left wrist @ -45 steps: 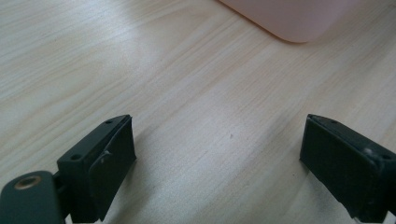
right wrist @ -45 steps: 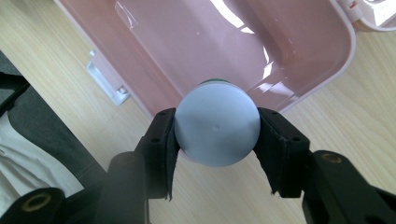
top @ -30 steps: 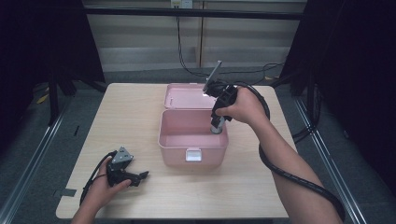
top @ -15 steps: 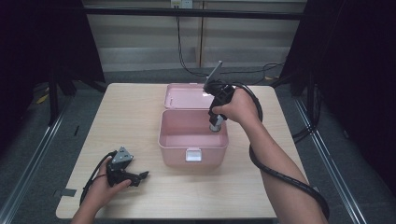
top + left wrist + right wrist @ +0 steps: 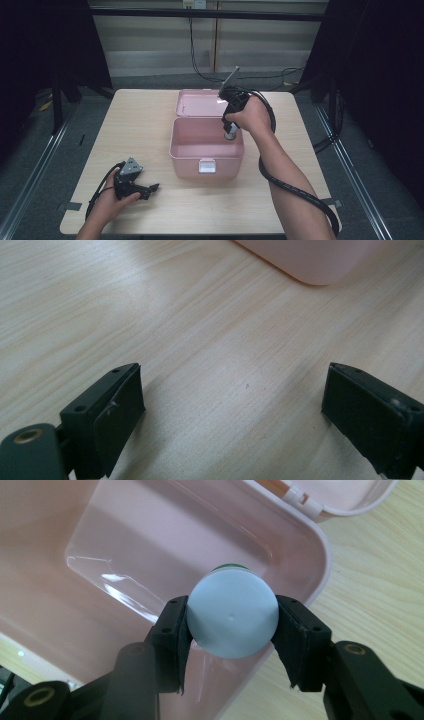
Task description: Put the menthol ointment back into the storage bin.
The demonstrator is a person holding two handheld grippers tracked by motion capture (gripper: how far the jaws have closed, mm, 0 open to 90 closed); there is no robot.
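In the high view, a light wooden table (image 5: 150, 125) bears an open pink plastic box (image 5: 206, 145) with rounded corners, its hinged lid (image 5: 197, 103) lying flat on the table behind it. The right gripper (image 5: 230, 134) points down into the right part of the box, its hand wrapped round the black body above, and a small pale cylinder sits between its fingers just inside the box's right wall. The left gripper (image 5: 150, 189) rests on the table well to the left of the box, near the front edge, held in the person's left hand, its fingers pointing toward the box.

In the left gripper view, the two black fingers (image 5: 112, 410) stand wide apart with nothing between them, just bare wood grain. Ahead of the fingers, at the top, a rounded corner of the pink box (image 5: 310, 260) shows.

In the right gripper view, the fingers (image 5: 172, 630) press from both sides on a round pale blue cap (image 5: 232, 612) of a small container, whose darker greenish body peeks out just behind the cap. The gripped container hangs over the inside of the box (image 5: 100, 555), close to its right wall, with the glossy pink floor beyond the fingertips. The rim and table lie just to the right of the right finger.
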